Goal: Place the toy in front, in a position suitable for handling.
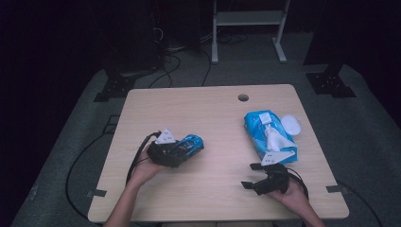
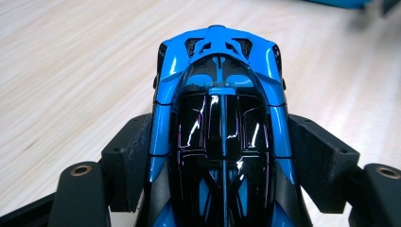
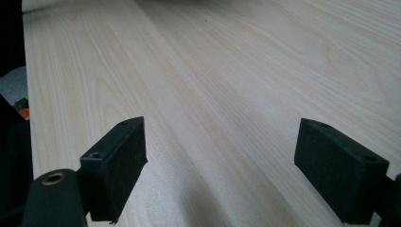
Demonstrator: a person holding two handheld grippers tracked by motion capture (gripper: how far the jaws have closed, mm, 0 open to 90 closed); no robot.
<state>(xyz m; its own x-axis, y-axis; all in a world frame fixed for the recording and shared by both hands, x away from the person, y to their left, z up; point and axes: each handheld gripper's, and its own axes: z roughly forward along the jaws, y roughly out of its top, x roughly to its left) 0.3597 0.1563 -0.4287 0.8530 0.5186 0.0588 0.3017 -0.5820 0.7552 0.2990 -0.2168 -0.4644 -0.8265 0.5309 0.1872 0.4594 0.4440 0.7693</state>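
We note the left gripper [image 1: 182,150] clamped on a blue toy car [image 1: 188,144], its 2 pads pressing the car's flanks, held over the left half of the table [image 1: 208,109]. Right gripper [image 1: 254,176] rests near the front edge, jaws wide apart, nothing between them, beside a blue wipes pack [image 1: 265,130].

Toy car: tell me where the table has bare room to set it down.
The widest bare patch of the table lies between the toy car in the left hand-held gripper and the blue wipes pack. The far strip around the cable hole is free too. The right side is crowded: pack, white lid, right hand-held gripper.
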